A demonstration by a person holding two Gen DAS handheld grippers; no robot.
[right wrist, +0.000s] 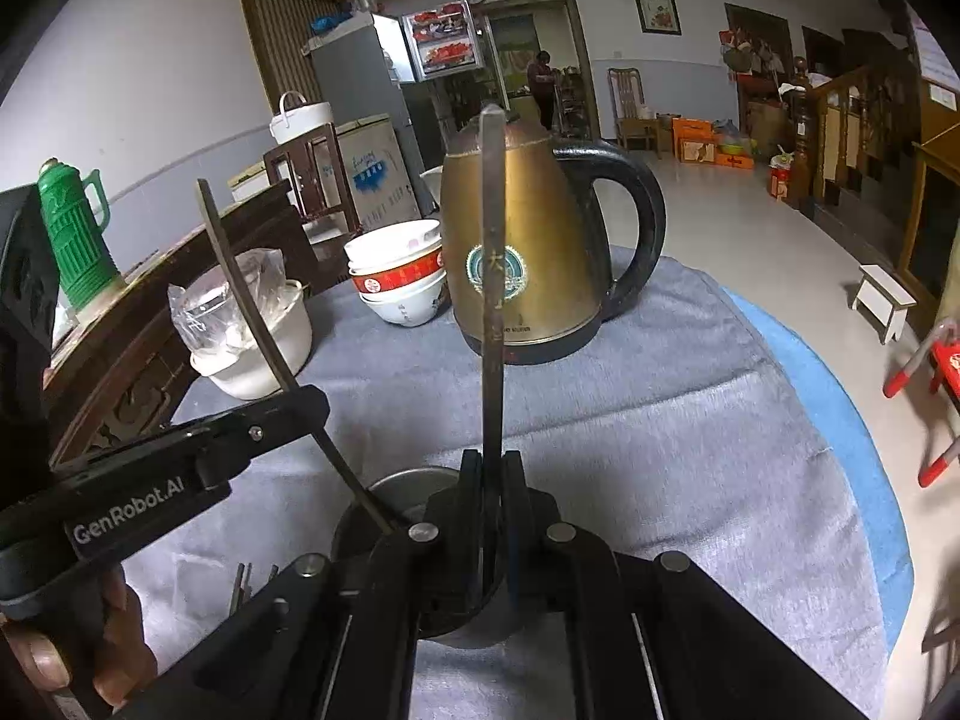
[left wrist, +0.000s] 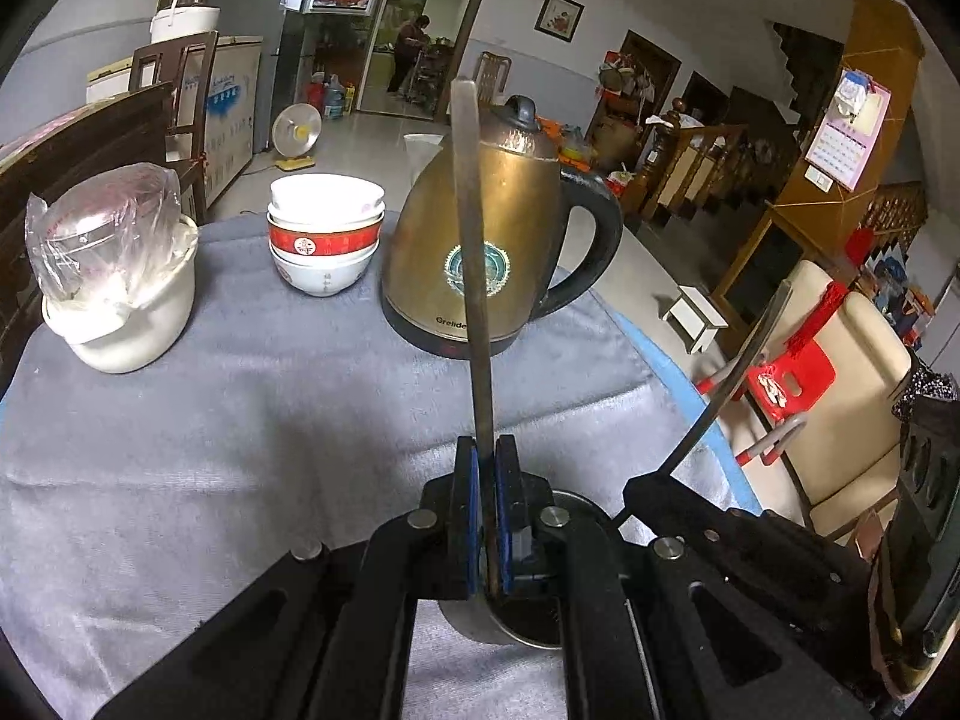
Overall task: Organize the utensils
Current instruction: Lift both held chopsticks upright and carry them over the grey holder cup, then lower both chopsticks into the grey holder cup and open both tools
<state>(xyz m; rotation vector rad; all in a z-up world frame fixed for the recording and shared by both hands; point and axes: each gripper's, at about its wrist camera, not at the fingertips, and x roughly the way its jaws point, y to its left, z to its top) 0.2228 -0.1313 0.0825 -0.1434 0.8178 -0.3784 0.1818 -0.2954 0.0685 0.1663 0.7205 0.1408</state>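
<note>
Steel, thin and slippery, each utensil handle (left wrist: 474, 276) (right wrist: 492, 300) stays stiff as our left tongs (left wrist: 486, 516) and right tongs (right wrist: 493, 516) clamp tight low over the metal cup (right wrist: 408, 492).

Your worktop (left wrist: 252, 420) wears a grey cloth, blue edge showing on its right. On it at the back stands the brass kettle (left wrist: 510, 240), a stack of bowls (left wrist: 324, 234) just left of it, and a white pot (left wrist: 126, 312) with plastic-wrapped glass farther left. Nearest you sits a metal cup (right wrist: 414, 486).
</note>
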